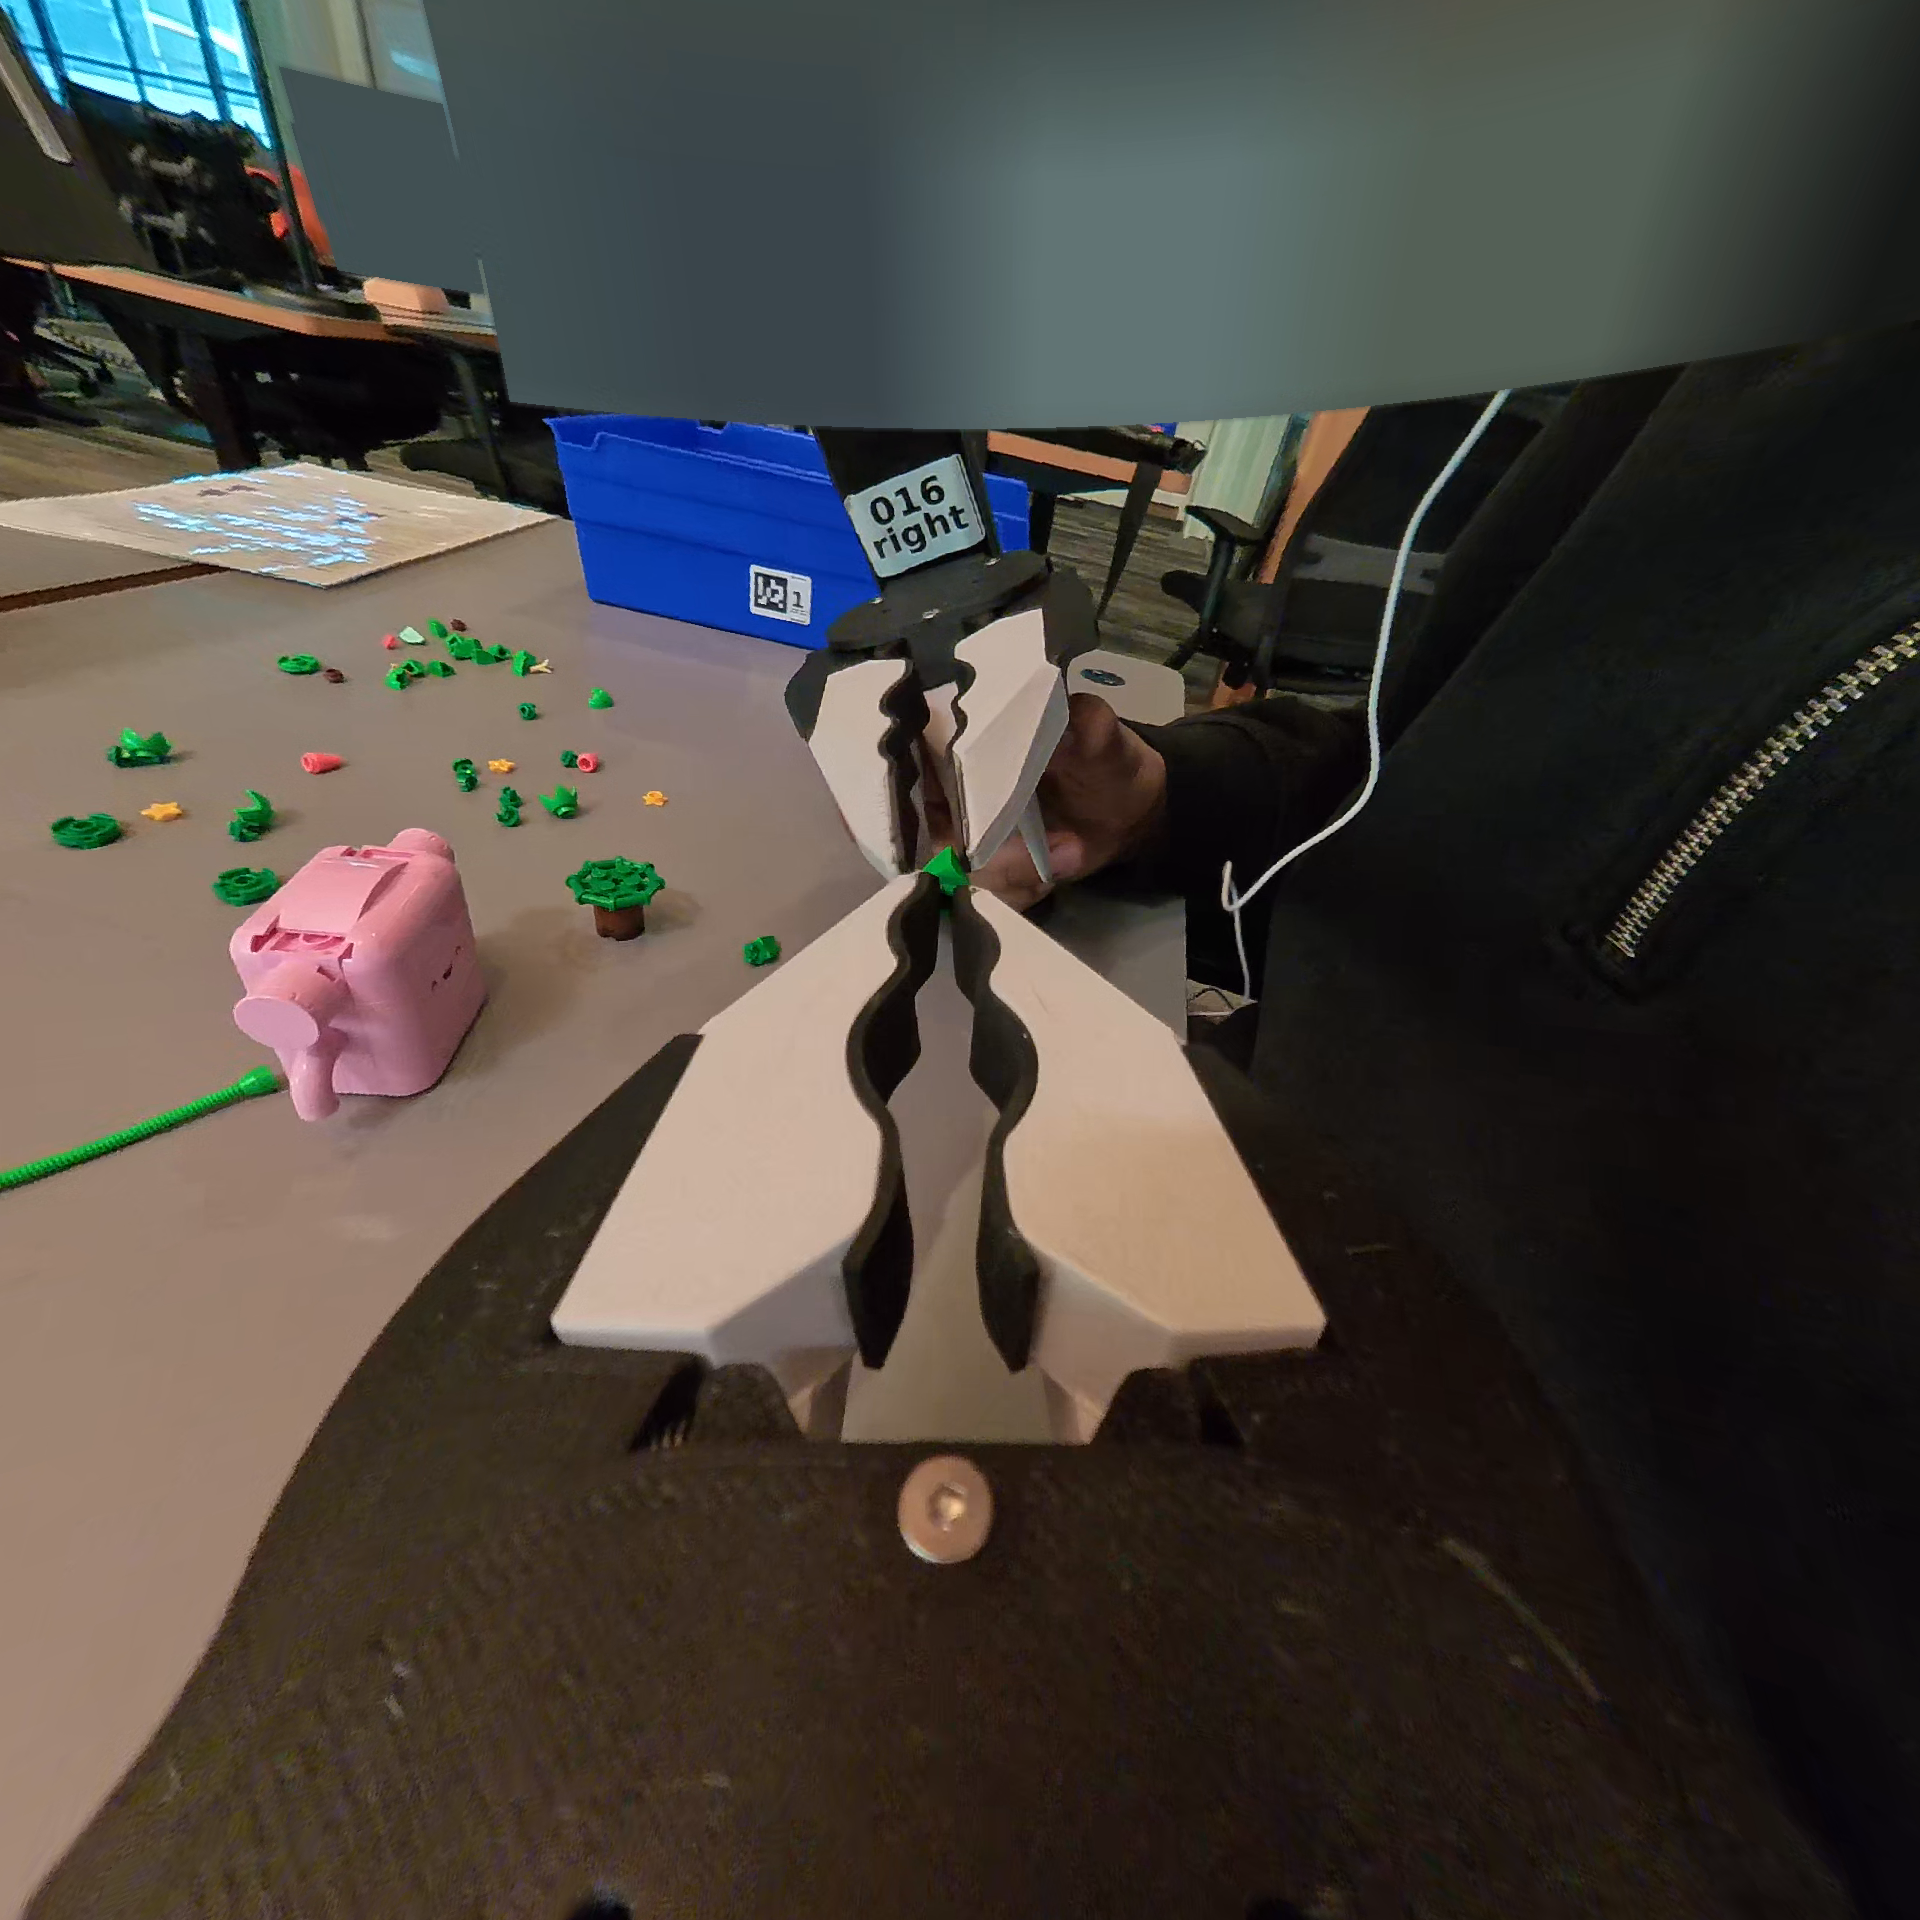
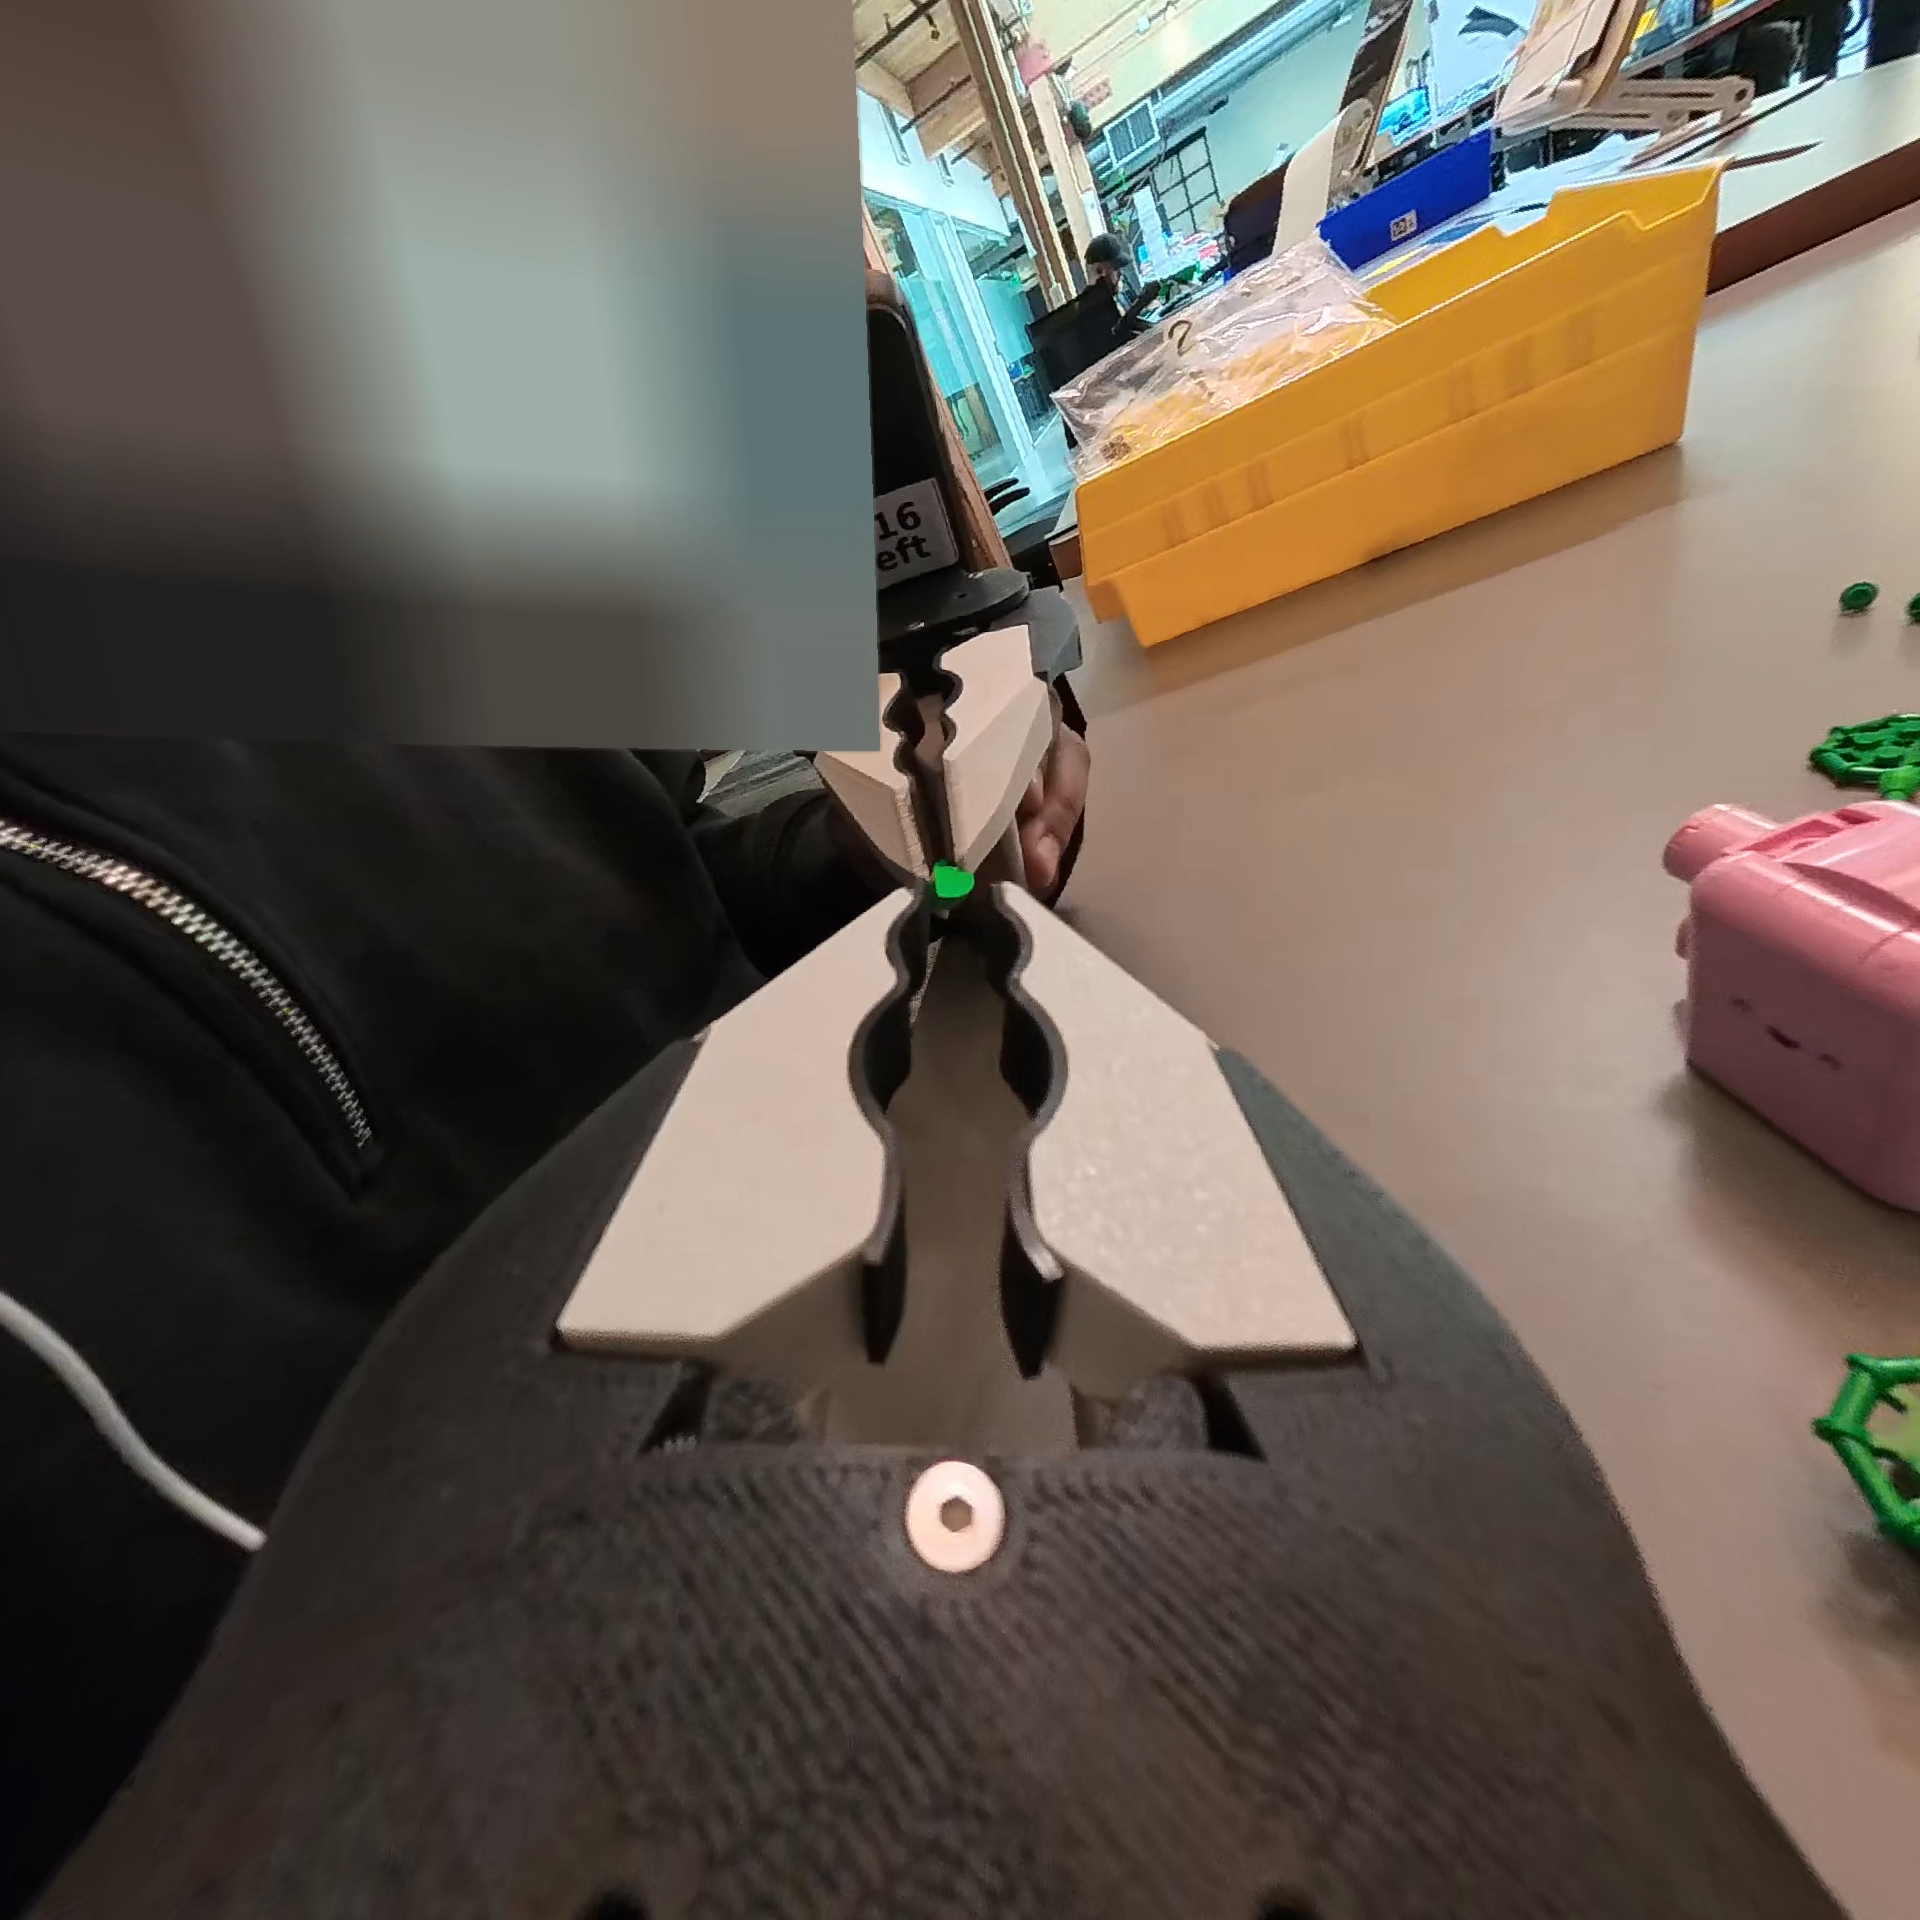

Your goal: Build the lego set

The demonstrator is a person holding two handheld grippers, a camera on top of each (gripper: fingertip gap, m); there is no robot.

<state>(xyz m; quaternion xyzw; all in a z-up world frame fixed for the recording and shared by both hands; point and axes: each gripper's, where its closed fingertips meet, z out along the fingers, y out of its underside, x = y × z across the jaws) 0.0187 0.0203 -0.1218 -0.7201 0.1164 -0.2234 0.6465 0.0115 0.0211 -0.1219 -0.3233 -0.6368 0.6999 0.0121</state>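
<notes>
My left gripper point(image 1: 940, 896) and my right gripper point(image 1: 928, 854) meet tip to tip in the air above the table's near edge. Both are shut, with a small green lego piece point(image 1: 943, 869) pinched where the tips touch. The right wrist view shows the same: my right gripper point(image 2: 951, 909) below, my left gripper point(image 2: 930, 868) above, and the green piece point(image 2: 951, 883) between them. How much of the piece sits in each jaw is hidden. A pink pig-shaped lego box point(image 1: 358, 966) stands on the table to the left and also shows in the right wrist view point(image 2: 1818, 997).
Loose green, orange and pink pieces point(image 1: 468, 717) lie scattered on the grey table point(image 1: 312, 1299). A green-topped piece on a brown base point(image 1: 615, 894) and a green flexible stem point(image 1: 135, 1127) lie nearby. A blue bin point(image 1: 707, 520) and a yellow bin point(image 2: 1382, 416) stand behind. A person's black jacket point(image 1: 1610, 935) is close by. Both grippers' tips are close together, under 4 cm apart.
</notes>
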